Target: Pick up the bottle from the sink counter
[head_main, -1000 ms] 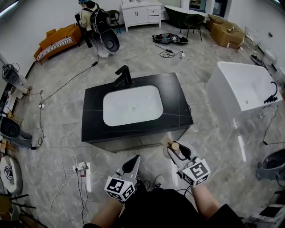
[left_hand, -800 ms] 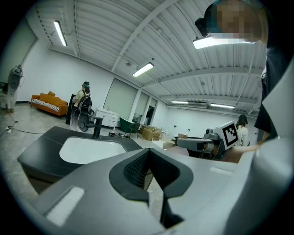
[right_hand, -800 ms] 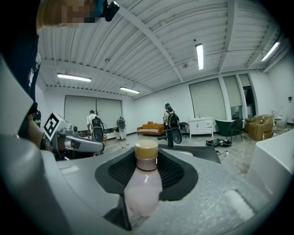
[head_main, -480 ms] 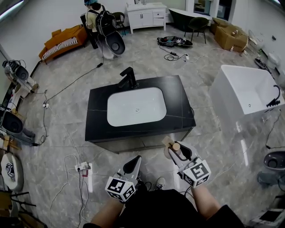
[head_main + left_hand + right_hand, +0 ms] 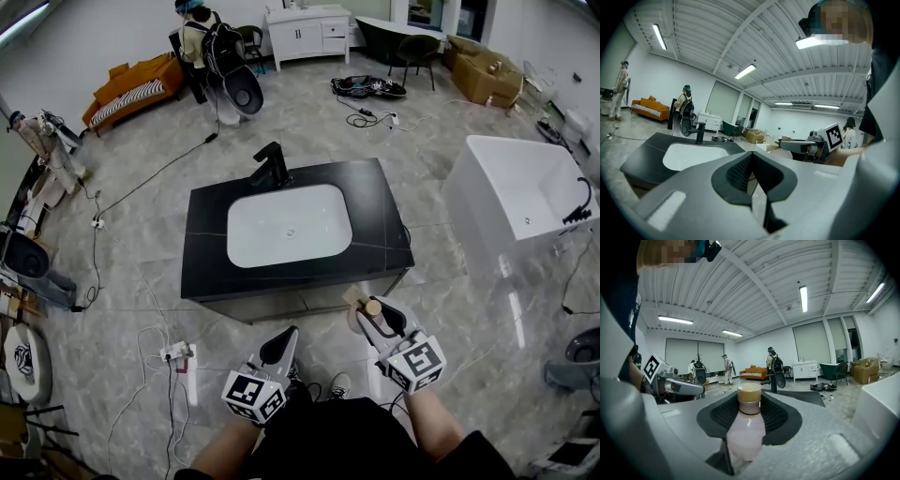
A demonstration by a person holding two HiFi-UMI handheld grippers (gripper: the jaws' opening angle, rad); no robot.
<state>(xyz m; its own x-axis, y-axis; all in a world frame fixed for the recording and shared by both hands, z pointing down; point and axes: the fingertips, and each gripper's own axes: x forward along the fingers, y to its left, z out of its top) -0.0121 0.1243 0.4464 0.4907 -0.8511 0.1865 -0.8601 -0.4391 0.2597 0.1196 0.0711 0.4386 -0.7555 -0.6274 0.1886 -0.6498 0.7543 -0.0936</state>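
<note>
Item one, the right gripper (image 5: 750,414): its jaws are clamped on the bottle (image 5: 746,430), a pale body with a tan cap standing up between the pads. This grip is unchanged from a second ago. Item two, the left gripper (image 5: 751,177): jaws closed together with nothing between them, parked low beside the right one, also where it was. Item three, the sink counter (image 5: 375,217): a black top with a white basin (image 5: 289,225) and a black faucet (image 5: 272,166), nothing else standing on it. It has only drifted a little across my head view, which I put down to the camera shifting rather than the tools. The bottle sits clear of the counter, on my side of its front edge. I judge the pick-up done, with only a steady hold left.
</note>
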